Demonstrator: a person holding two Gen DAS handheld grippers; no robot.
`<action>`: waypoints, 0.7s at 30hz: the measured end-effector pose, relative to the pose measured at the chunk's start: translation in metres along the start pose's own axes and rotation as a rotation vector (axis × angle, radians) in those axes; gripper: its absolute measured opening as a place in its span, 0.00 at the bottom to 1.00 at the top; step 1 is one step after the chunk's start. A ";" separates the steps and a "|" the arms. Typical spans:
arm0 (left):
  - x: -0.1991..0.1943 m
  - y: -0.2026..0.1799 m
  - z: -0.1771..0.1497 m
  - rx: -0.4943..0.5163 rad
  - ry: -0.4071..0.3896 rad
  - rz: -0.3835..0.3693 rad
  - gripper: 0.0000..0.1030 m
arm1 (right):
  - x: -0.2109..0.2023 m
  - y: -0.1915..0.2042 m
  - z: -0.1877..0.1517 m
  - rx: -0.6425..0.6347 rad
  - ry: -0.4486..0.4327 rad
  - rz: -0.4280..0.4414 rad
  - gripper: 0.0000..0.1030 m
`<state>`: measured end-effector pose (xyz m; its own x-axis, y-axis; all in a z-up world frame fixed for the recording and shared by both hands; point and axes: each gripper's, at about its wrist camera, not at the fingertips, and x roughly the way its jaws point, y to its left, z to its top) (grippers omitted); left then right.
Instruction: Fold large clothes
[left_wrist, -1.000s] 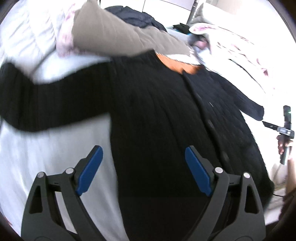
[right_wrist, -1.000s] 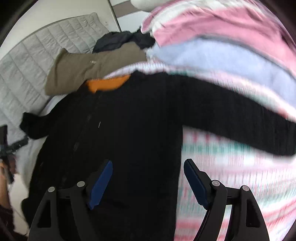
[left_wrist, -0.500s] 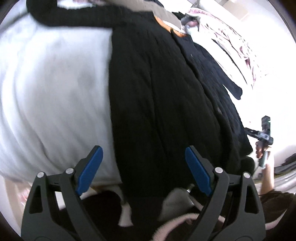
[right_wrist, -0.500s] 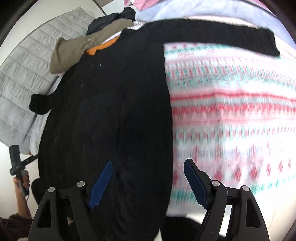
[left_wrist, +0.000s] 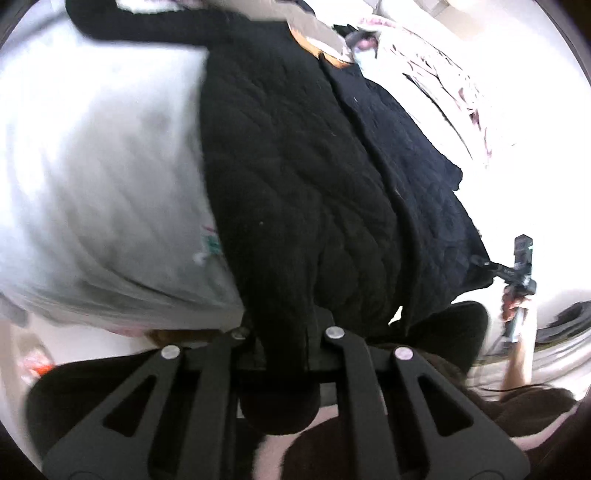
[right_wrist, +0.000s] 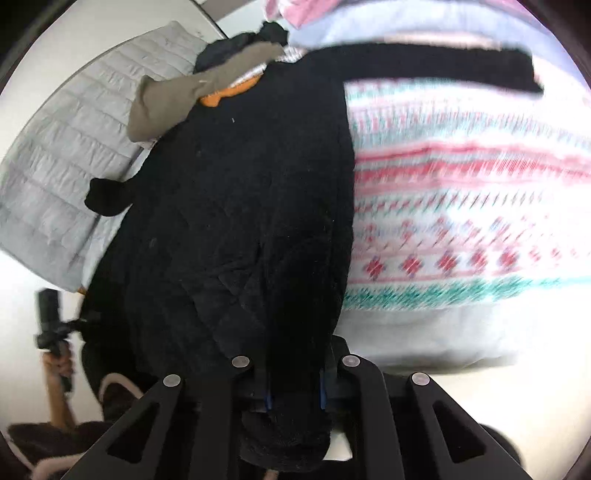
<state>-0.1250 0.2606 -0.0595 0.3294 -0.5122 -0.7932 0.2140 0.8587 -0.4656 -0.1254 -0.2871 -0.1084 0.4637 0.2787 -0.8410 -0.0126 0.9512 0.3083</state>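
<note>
**Left wrist and right wrist: both hand-held grippers clamped on the near hem of a black cardigan**

Left wrist view, from left to right: a white, blurred cover (left_wrist: 99, 177) fills the left side of the bed. The black cardigan (left_wrist: 295, 177) runs from the far edge down the middle to the near edge, one sleeve (left_wrist: 155, 22) stretched out to the far left. An orange garment (left_wrist: 314, 50) peeks from under its far end. The left hand-held gripper (left_wrist: 286, 343) is closed, its jaws drawn together on a bunched fold of the cardigan's near hem, which hangs down between them. Further right lies pale pink-printed bedding (left_wrist: 454, 85), and at the right edge the right hand-held gripper (left_wrist: 517, 280) shows beside the cardigan's other hem corner.

Right wrist view, from left to right: a grey quilted blanket (right_wrist: 74, 158) lies at far left, with the left hand-held gripper (right_wrist: 51, 328) in a hand near the lower left edge. An olive garment (right_wrist: 177, 99) rests over the cardigan's far end, the orange garment (right_wrist: 229, 92) just beside it. The black cardigan (right_wrist: 240, 221) takes up the centre, a sleeve (right_wrist: 443, 66) spread to the far right. The right hand-held gripper (right_wrist: 293, 384) is closed on the cardigan's near hem, blue pads (right_wrist: 322, 395) just visible against the cloth. To the right sits a white knit with red and green patterned bands (right_wrist: 461, 229).
</note>
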 end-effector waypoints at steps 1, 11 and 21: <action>0.004 0.002 -0.001 0.003 0.024 0.031 0.11 | 0.008 0.003 -0.001 -0.021 0.028 -0.047 0.16; -0.002 -0.002 0.010 0.079 -0.059 0.273 0.81 | 0.000 -0.003 0.012 0.010 0.000 -0.214 0.63; -0.010 -0.061 0.111 0.159 -0.265 0.279 0.96 | -0.038 -0.046 0.092 0.280 -0.258 -0.237 0.74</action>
<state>-0.0393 0.2117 0.0204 0.6156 -0.2643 -0.7424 0.2153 0.9626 -0.1641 -0.0607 -0.3534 -0.0498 0.6312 -0.0188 -0.7754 0.3445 0.9025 0.2586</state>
